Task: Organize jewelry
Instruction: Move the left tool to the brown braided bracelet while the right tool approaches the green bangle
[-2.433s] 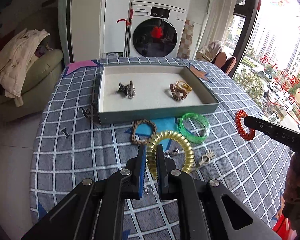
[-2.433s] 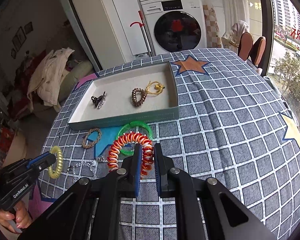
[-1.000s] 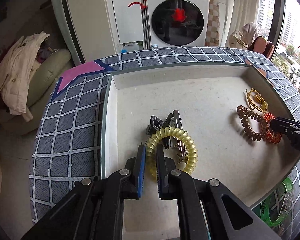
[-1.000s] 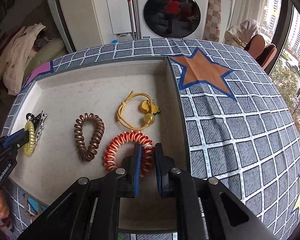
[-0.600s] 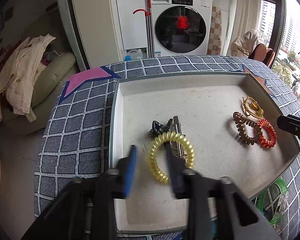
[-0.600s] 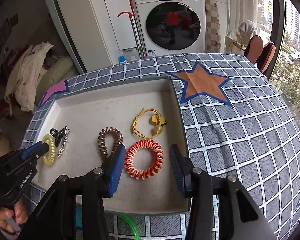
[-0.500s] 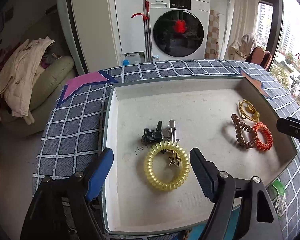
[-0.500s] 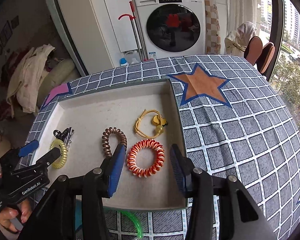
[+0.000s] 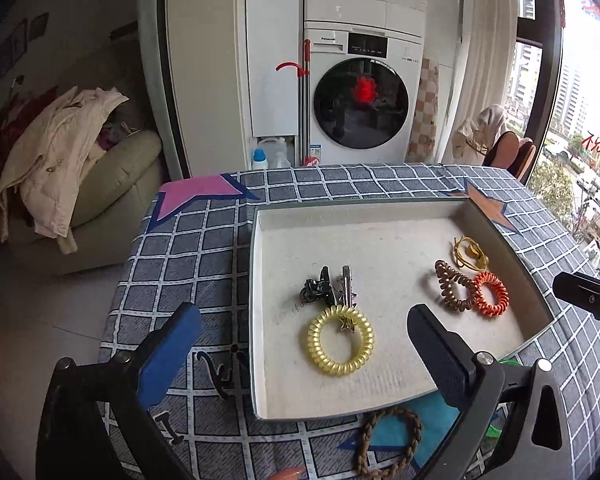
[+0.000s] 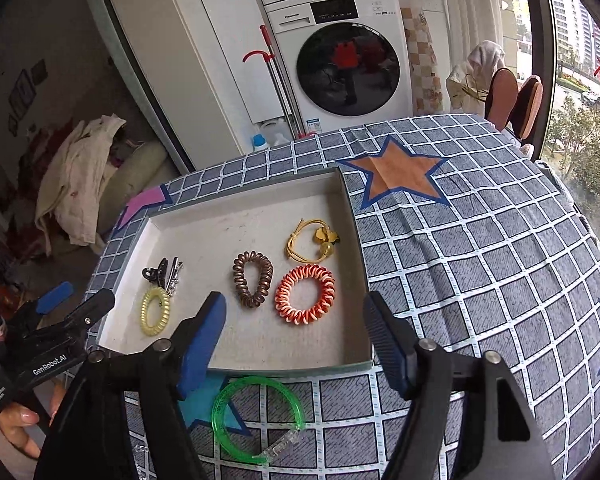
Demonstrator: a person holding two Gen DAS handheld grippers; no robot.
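Observation:
A shallow grey tray lies on the checked cloth. In it rest a yellow coil tie, an orange coil tie, a brown coil tie, a yellow elastic tie and a black claw clip beside a silver clip. My left gripper hovers above the yellow coil, jaws opening, nothing between the pads. My right gripper hangs above the orange coil, jaws also opening and holding nothing. Both coils lie free on the tray floor.
In front of the tray lie a braided brown bracelet, a green bangle and black hairpins. A washing machine and a sofa with a jacket stand beyond the table. A hand holds the left gripper.
Both grippers let go of their coil ties, which now lie in the tray. Both jaws spread wide, and both grippers pulled up and back from the tray.

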